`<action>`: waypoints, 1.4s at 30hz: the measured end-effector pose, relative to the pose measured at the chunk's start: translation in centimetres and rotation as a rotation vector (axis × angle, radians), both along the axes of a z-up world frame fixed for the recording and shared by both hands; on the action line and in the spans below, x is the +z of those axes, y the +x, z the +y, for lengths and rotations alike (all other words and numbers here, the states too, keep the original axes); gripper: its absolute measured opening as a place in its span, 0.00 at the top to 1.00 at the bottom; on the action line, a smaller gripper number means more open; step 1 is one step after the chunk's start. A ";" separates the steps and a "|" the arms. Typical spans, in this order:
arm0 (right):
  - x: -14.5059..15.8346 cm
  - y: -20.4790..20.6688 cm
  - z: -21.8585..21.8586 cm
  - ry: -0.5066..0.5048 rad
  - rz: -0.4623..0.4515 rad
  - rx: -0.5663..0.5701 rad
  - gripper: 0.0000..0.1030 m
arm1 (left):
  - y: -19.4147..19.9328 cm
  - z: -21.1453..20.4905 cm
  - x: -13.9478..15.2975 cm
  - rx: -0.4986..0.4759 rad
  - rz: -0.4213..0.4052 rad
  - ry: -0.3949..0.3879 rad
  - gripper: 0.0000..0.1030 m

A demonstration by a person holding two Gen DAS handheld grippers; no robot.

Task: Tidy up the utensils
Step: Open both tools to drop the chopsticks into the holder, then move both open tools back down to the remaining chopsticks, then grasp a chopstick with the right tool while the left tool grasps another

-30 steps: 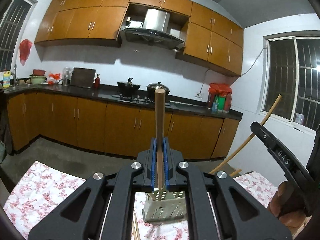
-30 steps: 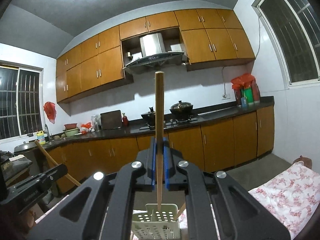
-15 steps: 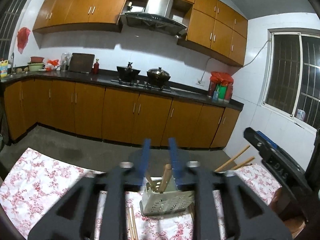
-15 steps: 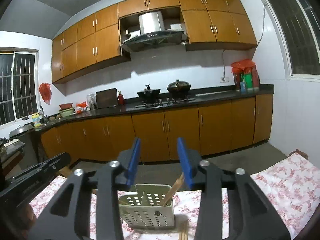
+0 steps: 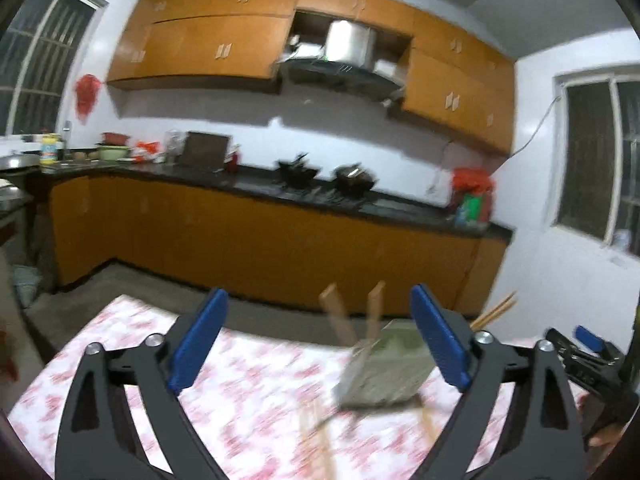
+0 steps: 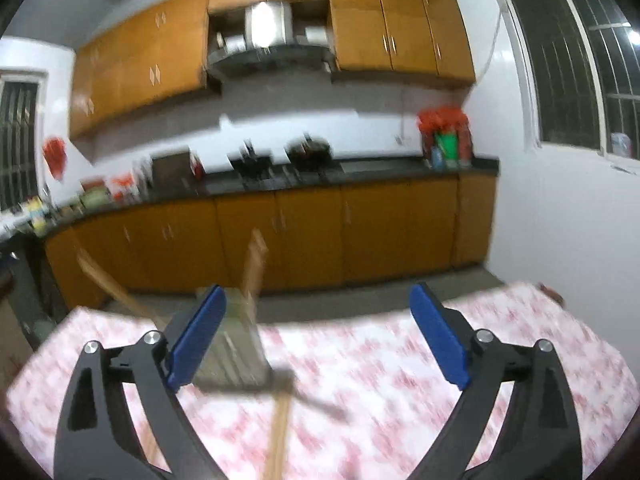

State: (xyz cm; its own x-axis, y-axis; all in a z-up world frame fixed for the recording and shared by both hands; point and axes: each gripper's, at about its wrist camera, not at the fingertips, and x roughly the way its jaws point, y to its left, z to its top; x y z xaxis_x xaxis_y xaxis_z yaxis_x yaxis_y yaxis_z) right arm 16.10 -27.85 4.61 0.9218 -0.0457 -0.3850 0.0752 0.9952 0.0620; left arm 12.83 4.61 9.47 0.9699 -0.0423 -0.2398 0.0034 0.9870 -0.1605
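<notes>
Both claws, left claw [image 5: 318,342] and right claw [image 6: 318,342], are opening, empty, utensil basket [image 5: 384,364] beyond them.

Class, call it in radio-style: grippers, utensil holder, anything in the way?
Left gripper and right gripper opening, nothing between the jaws. Chopsticks standing in the perforated holder. More chopsticks loose on the floral cloth.

The left gripper [image 5: 318,344] and right gripper [image 6: 318,340] hover with jaws opening wide, gripping nothing.
</notes>
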 end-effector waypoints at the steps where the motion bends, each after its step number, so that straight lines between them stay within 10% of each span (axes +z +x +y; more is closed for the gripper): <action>1: -1.1 0.3 -0.1 0.002 0.042 0.001 0.11 | -0.1 0.1 -0.7 0.011 0.021 0.015 0.08; 7: -9.9 1.0 1.0 0.056 0.348 0.099 0.51 | 0.8 -0.3 -8.8 0.024 0.293 0.131 0.08; 11: -13.3 0.6 2.3 0.113 0.448 0.141 0.58 | 0.6 -1.0 -11.8 -0.005 0.376 0.180 0.08; 22: -15.1 0.3 3.6 0.062 0.485 0.133 0.82 | 0.7 -1.9 -16.0 -0.060 0.522 0.113 0.27; 42: -15.1 0.9 2.2 0.043 0.492 0.076 0.92 | 1.3 -4.2 -18.3 -0.174 0.636 0.111 0.70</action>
